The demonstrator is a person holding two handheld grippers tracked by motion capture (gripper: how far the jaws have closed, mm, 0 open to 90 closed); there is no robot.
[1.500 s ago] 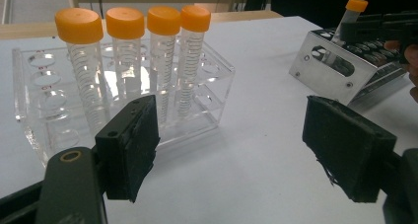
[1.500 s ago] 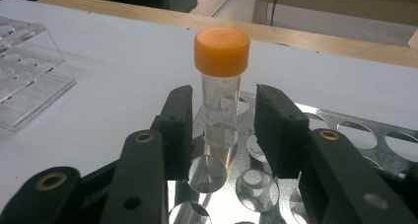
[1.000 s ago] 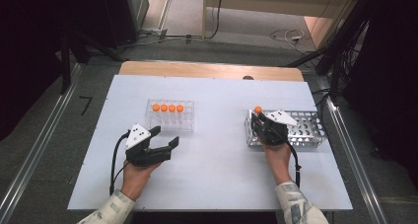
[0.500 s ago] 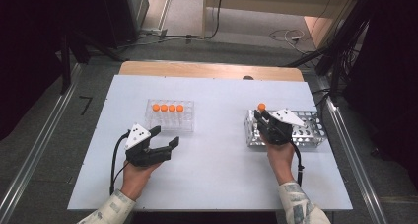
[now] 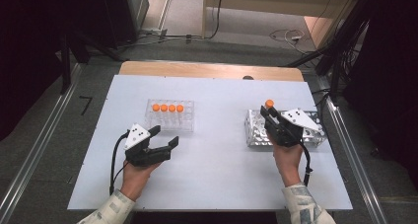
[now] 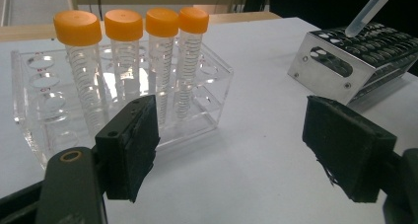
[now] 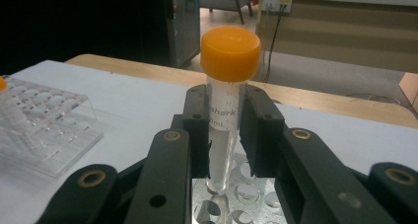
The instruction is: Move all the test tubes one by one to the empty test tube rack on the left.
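Right gripper pinching an orange-capped centrifuge tube above the metal tube rack.

The tube is hanging upright, its tip just over the rack's holes (clear of them in the left gripper view). The left gripper is resting spread and empty near the clear acrylic rack, which is holding four capped tubes.

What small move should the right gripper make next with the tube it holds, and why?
Probably carry it left toward the clear rack. The right gripper is shut on the orange-capped tube, whose tip hangs just above the metal rack, and the clear rack already holds four such tubes with free holes.
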